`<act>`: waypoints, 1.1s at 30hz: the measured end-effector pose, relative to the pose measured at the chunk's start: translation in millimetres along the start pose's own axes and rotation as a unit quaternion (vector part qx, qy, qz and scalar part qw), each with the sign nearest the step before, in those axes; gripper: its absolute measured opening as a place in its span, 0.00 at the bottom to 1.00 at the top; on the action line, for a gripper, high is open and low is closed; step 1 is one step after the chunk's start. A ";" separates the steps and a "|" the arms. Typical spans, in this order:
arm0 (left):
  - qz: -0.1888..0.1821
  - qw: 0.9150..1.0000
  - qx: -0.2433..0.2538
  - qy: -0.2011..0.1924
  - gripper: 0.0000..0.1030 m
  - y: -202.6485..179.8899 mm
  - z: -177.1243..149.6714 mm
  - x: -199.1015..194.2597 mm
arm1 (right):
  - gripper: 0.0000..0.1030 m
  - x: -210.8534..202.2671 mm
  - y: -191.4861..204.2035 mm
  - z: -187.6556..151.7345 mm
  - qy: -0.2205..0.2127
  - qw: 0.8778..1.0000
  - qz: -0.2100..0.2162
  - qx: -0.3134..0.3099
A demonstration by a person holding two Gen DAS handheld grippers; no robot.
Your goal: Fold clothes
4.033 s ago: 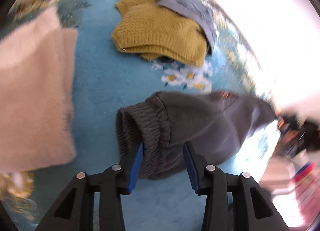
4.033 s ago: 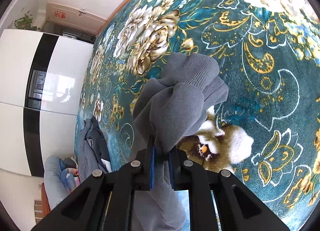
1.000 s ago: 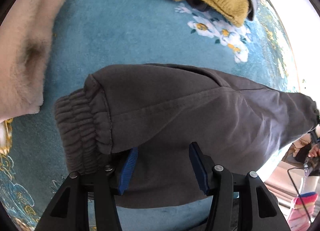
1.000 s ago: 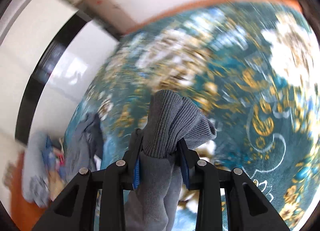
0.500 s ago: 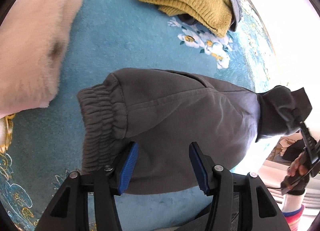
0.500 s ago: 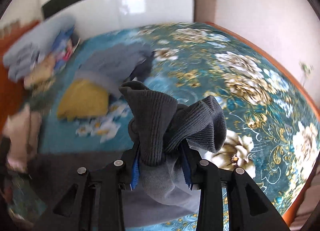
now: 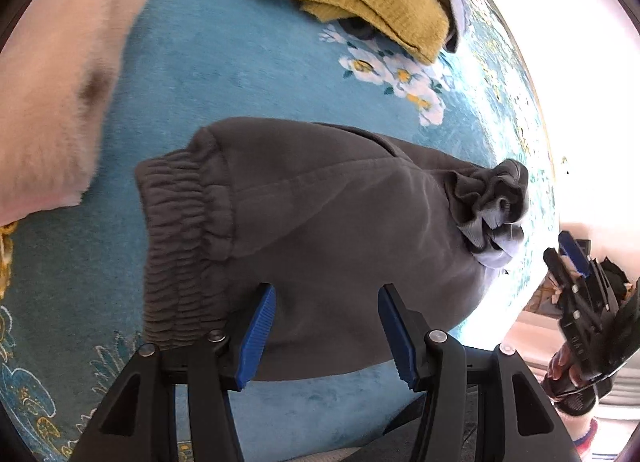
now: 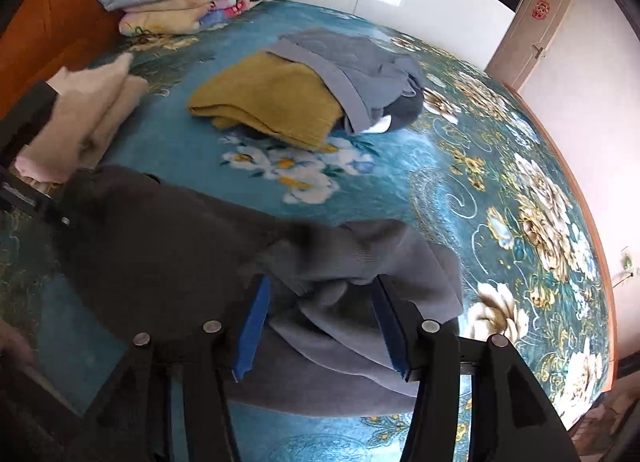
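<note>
The dark grey sweatpants (image 7: 328,230) are lying folded on the teal floral blanket (image 7: 240,74), long axis running left to right, elastic waistband (image 7: 180,246) pointing left and bunched cuffs (image 7: 488,198) right. The left gripper (image 7: 326,332) is hovering half open over the near edge, gripping nothing. The right gripper (image 8: 320,326), its jaws just having been opening, is standing around the cuffs, its pads off the cloth.

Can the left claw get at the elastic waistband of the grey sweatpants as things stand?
Probably yes: the left claw hangs open over the grey sweatpants, and the waistband lies uncovered just beside its left finger.
</note>
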State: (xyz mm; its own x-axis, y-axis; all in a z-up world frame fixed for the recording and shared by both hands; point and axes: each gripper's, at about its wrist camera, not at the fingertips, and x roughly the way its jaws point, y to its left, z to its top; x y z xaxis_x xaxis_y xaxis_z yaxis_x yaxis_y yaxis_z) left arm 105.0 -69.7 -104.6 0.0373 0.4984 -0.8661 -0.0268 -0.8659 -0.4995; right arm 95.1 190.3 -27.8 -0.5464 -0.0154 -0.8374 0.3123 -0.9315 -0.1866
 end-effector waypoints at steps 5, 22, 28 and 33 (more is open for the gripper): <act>-0.004 1.000 0.003 0.003 0.56 -3.5 2.5 3.0 | 0.53 -0.1 -51.9 6.0 -0.002 0.990 0.004 0.139; -0.016 1.000 -0.007 0.010 0.56 10.0 4.5 0.8 | 0.53 75.0 -37.4 5.7 0.105 0.956 0.115 0.249; -0.025 1.000 0.006 0.012 0.56 3.3 3.4 0.5 | 0.45 85.9 -25.3 12.0 0.145 0.970 0.060 0.187; -0.030 1.000 -0.009 0.005 0.56 13.5 2.5 -5.5 | 0.14 86.1 -25.1 8.3 0.165 0.968 0.062 0.180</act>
State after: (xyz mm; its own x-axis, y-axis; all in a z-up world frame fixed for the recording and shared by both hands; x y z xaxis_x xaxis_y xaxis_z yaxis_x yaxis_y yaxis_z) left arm 101.9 -84.0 -106.7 0.0491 0.5487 -0.8346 -0.0060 -0.8354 -0.5496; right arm 33.8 209.3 -91.0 -0.2251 -0.0724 -0.9716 0.0364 -0.9972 0.0659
